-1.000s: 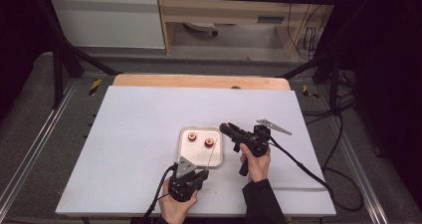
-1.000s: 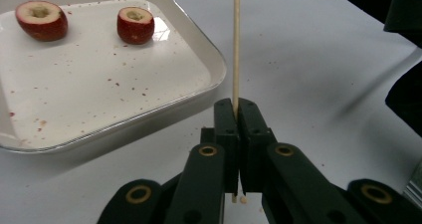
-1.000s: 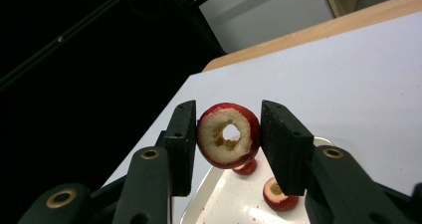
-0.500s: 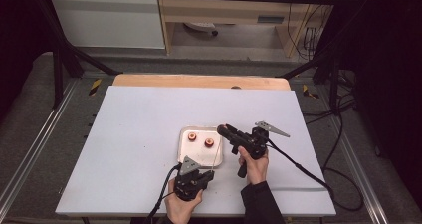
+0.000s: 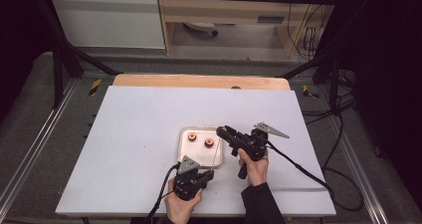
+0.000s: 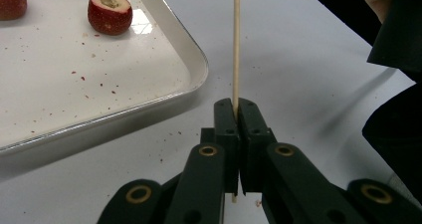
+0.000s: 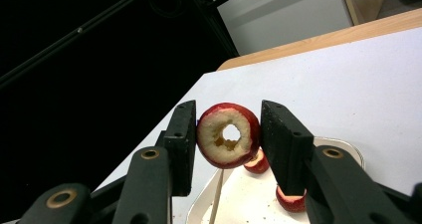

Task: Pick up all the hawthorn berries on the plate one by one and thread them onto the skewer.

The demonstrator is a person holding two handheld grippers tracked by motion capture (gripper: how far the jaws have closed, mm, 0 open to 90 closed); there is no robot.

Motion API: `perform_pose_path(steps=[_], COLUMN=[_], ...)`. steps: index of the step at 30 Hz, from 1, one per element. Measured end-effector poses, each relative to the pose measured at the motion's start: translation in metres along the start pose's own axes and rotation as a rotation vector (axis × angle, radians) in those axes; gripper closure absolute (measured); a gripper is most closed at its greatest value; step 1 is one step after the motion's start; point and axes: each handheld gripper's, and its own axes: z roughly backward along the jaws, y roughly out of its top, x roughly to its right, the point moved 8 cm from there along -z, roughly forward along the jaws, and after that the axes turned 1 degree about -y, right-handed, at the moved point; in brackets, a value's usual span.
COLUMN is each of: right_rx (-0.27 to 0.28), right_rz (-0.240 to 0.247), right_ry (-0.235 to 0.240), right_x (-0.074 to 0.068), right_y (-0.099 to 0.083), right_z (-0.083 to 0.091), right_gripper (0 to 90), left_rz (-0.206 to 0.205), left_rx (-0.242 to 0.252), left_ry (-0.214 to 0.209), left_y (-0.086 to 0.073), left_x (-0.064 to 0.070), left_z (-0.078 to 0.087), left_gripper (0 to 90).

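Right gripper [image 7: 226, 134] has moved left over the tray's [image 5: 185, 134] near corner — jaws clamped on a cored red fruit piece [image 7: 229, 134], hole facing out. Left gripper [image 6: 236, 115] has eased back, jaws shut tight on the upright skewer [image 6: 236, 40]. Threading looks imminent; 2 pieces [image 5: 200, 140] wait in tray.

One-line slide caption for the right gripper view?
Right hand-held gripper clamps a cored red fruit piece above the white tray and a wooden skewer.
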Motion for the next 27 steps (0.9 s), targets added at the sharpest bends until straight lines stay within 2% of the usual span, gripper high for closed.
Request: perform_pose_path(steps=[14, 16, 19, 27], right_rx=[-0.022, -0.035, -0.048, -0.074], right_rz=[-0.006, -0.001, 0.020, 0.037], right_ry=[0.008, 0.012, 0.014, 0.022], right_x=[-0.001, -0.001, -0.001, -0.002], right_y=[-0.006, -0.008, -0.012, -0.016], right_z=[-0.002, -0.002, -0.003, -0.002], right_gripper=[59.9, 59.9, 60.0, 60.0], left_rz=[0.016, 0.036, 0.041, 0.037], left_rx=[0.011, 0.012, 0.009, 0.006], left_ry=[-0.008, -0.017, -0.016, -0.021], left_y=[0.001, 0.002, 0.003, 0.005], left_x=[-0.001, 0.000, -0.001, -0.002], left_z=[0.000, 0.000, 0.000, -0.002], left_gripper=[88.3, 88.4, 88.4, 88.6])
